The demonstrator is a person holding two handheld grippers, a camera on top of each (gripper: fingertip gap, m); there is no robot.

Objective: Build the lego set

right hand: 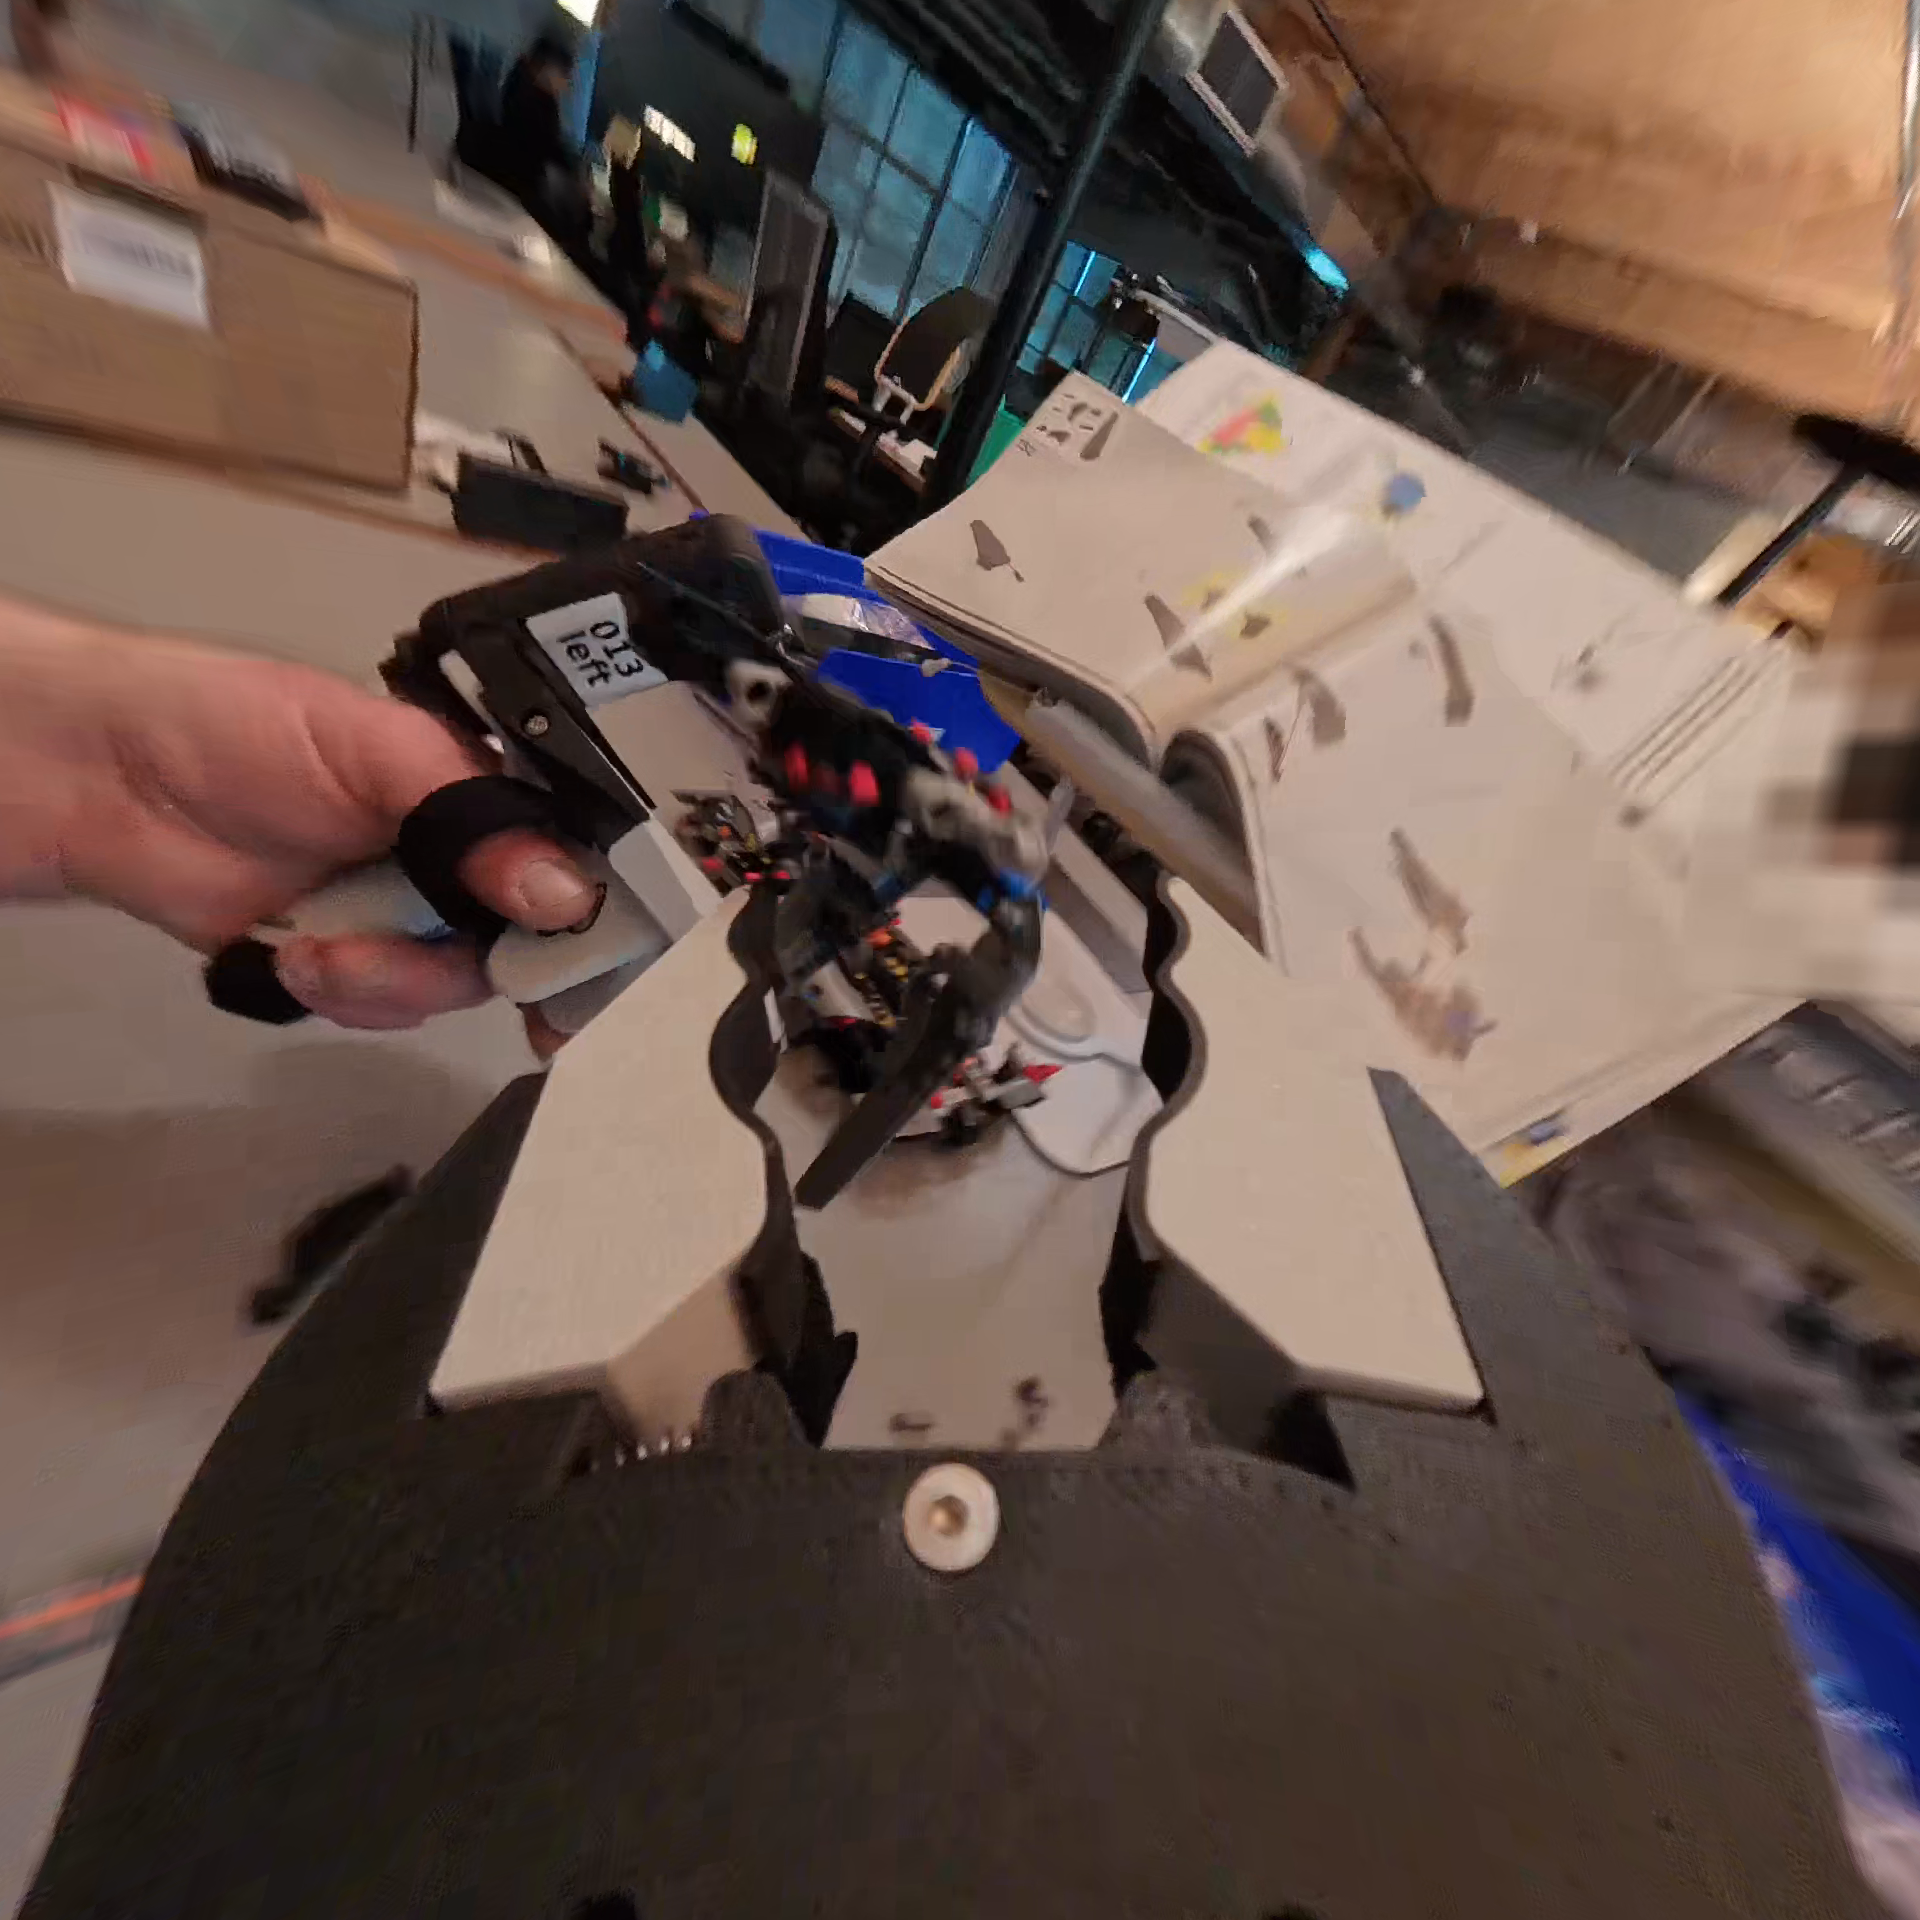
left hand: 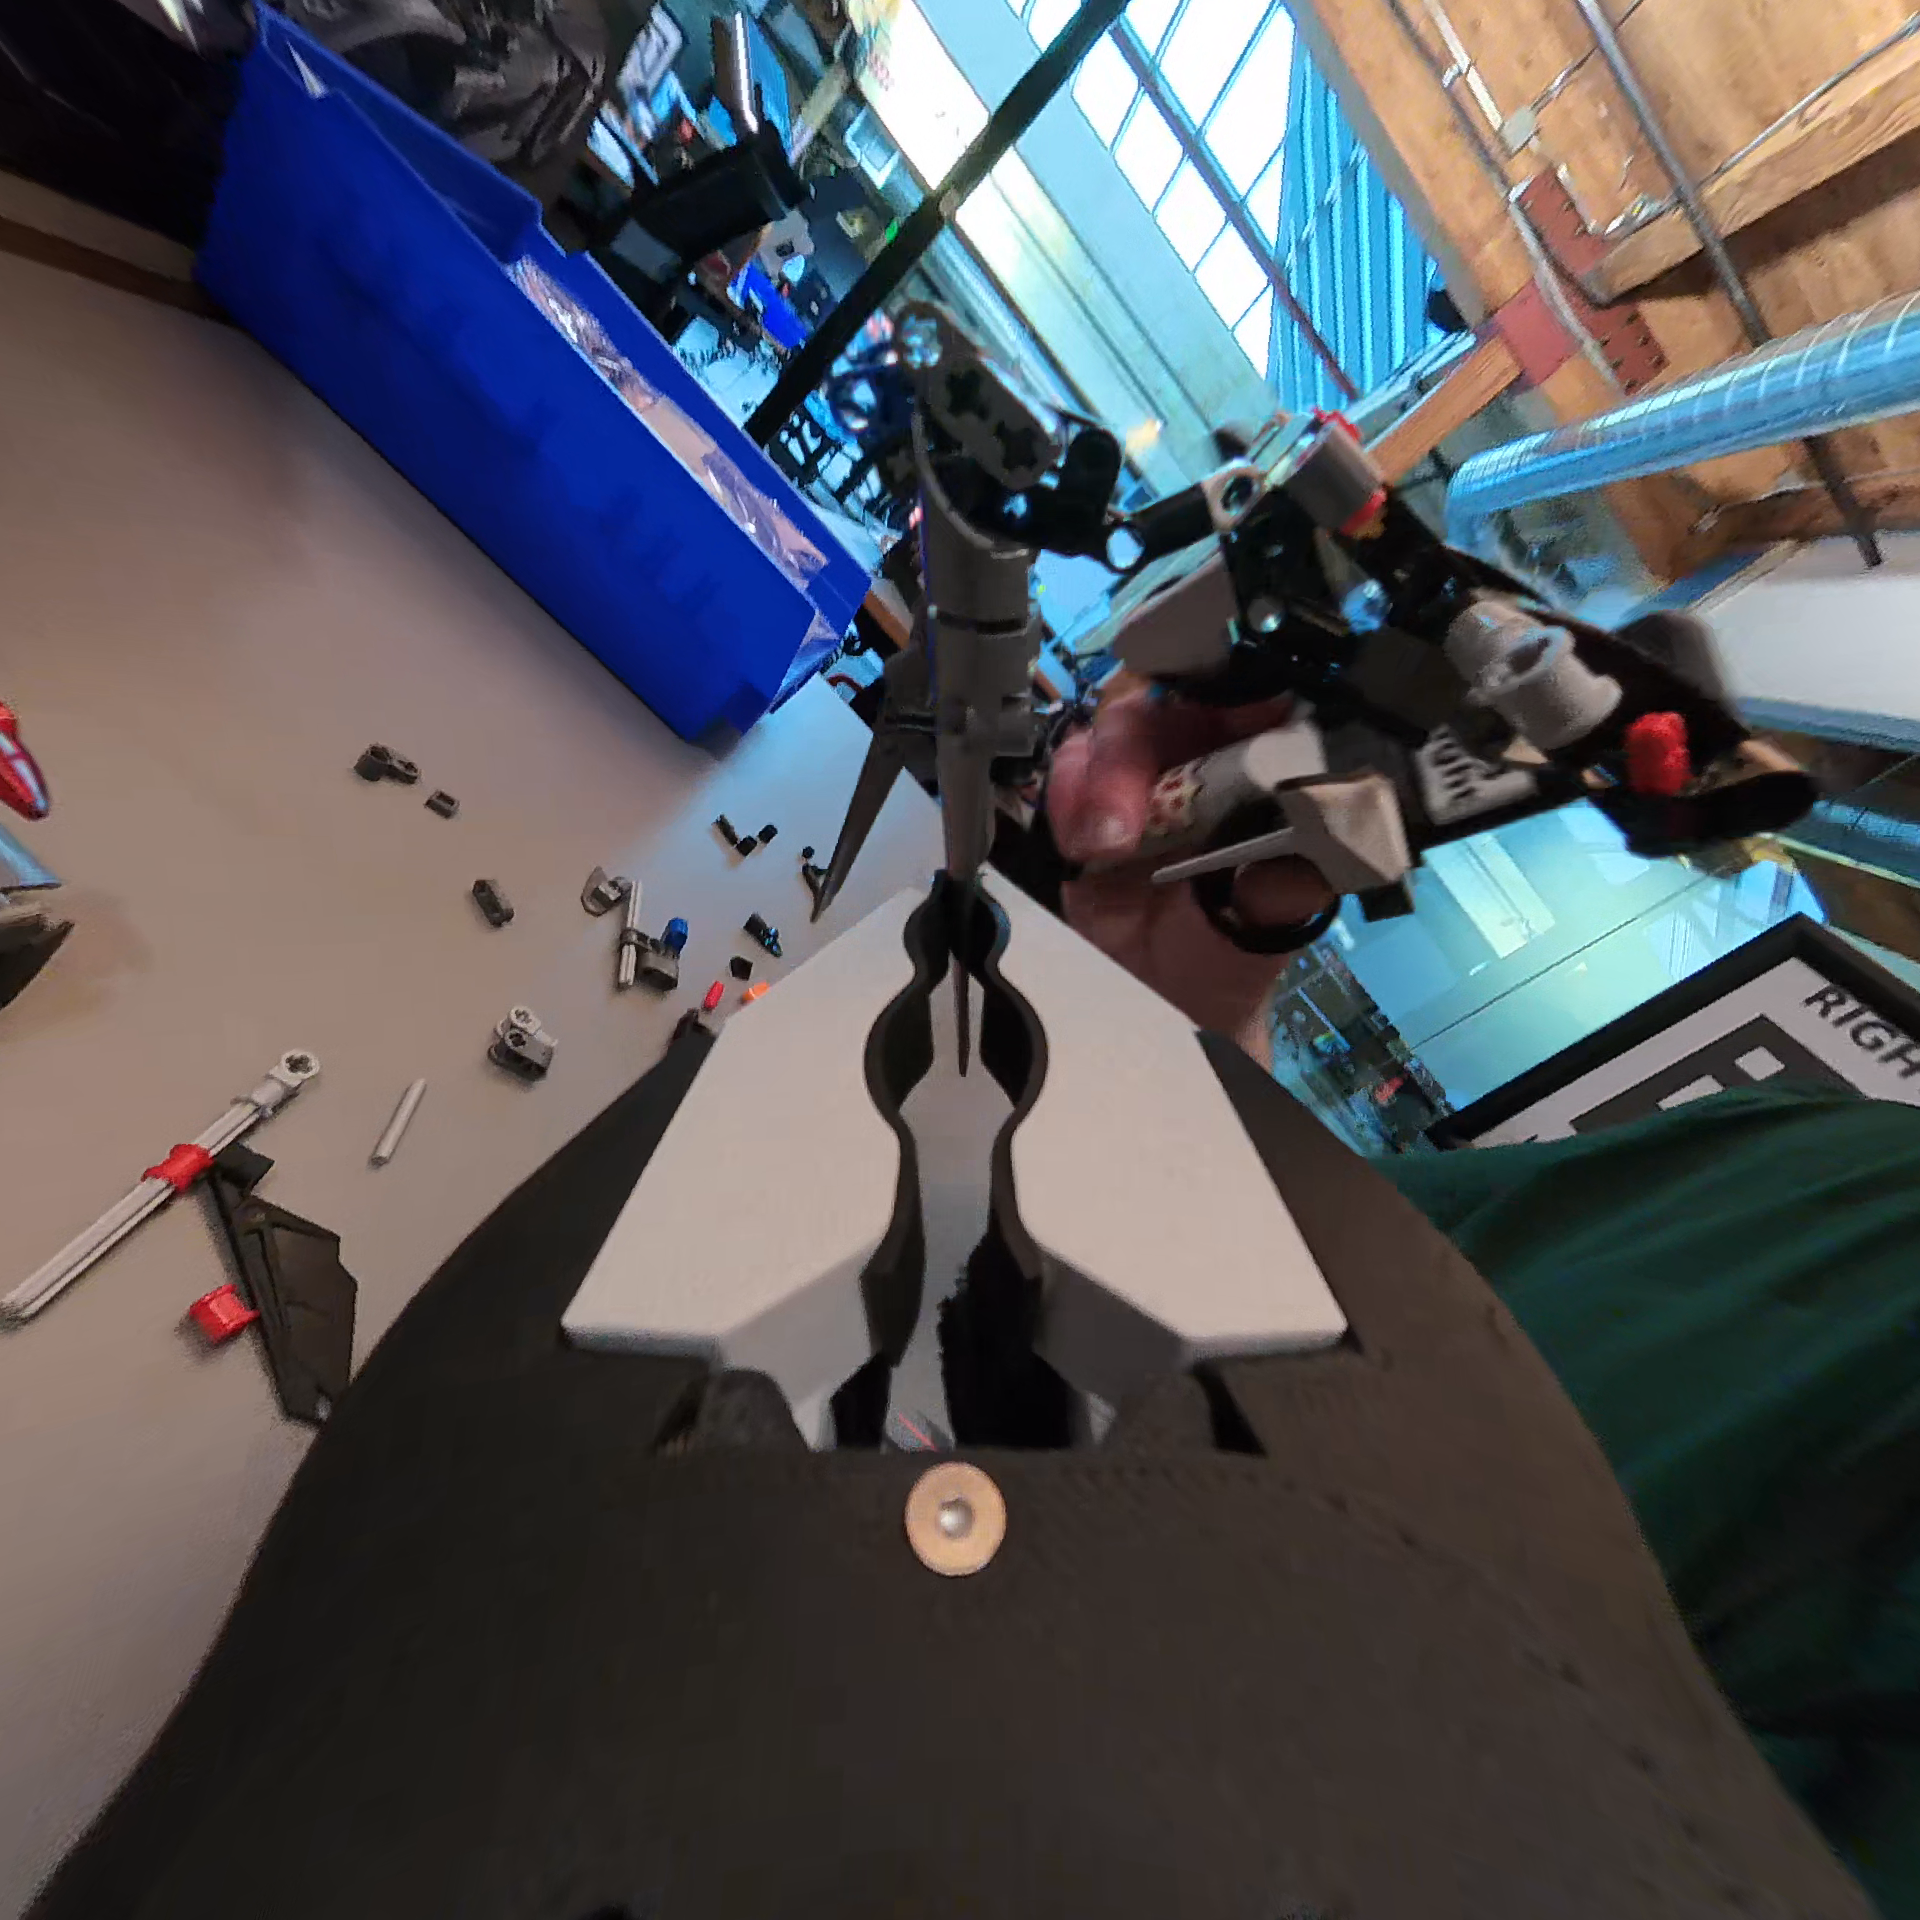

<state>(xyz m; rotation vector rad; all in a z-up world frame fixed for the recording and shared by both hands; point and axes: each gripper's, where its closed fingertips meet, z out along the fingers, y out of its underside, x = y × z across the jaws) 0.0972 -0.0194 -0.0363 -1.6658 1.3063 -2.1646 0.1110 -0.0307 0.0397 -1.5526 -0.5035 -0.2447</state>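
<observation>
Tabletop (left hand: 156,582): grey, carrying one blue bin (left hand: 499,395), one open instruction booklet (right hand: 1299,665) and the loose parts.
Lego model (left hand: 1039,540): one grey and black build with red pins, held up in the air between the two tools, clear of the tabletop.
Left tongs (left hand: 961,935): closed almost fully, pinching the model's thin grey spike at the tips.
Right tongs (right hand: 956,997): jaws spread wide, holding nothing; the model hangs in the gap beyond them, blurred.
Loose parts: one long grey axle with red bushes (left hand: 156,1184), one black panel (left hand: 281,1288), roughly a dozen small pieces (left hand: 634,935).
Doing it well: I judge the spike a slim hold, so keep the left grip steady and close the right on a sturdier section before pressing anything on.
</observation>
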